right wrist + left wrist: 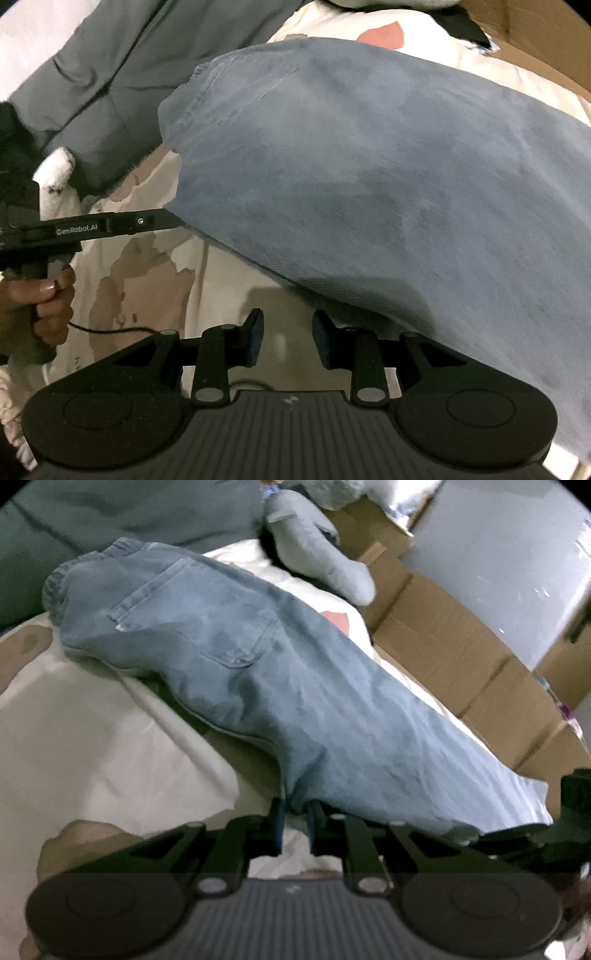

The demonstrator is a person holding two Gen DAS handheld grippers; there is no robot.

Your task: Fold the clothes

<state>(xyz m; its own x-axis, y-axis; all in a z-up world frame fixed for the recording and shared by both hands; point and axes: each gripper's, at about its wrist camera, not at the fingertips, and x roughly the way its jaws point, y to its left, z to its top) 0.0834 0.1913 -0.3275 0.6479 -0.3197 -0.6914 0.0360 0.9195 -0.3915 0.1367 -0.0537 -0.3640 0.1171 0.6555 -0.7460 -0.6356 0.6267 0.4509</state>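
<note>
A pair of light blue jeans (258,672) lies slantwise on white bedding (92,738), waistband at the far left, back pocket up. My left gripper (295,812) sits at the jeans' near edge, its jaws pinched on a fold of denim. In the right wrist view the same jeans (388,184) fill the right half. There the left gripper (173,220) reaches in from the left, held by a hand (37,299), its tip at the denim's edge. My right gripper (288,339) stands open over the bedding beside the jeans' lower edge, nothing between its pads.
Flattened cardboard boxes (443,646) run along the bed's right side. A grey plush toy (317,546) lies beyond the jeans. A grey-green quilt (110,509) covers the far left, seen as dark grey padding (110,74) in the right wrist view. A thin black cable (110,328) crosses the bedding.
</note>
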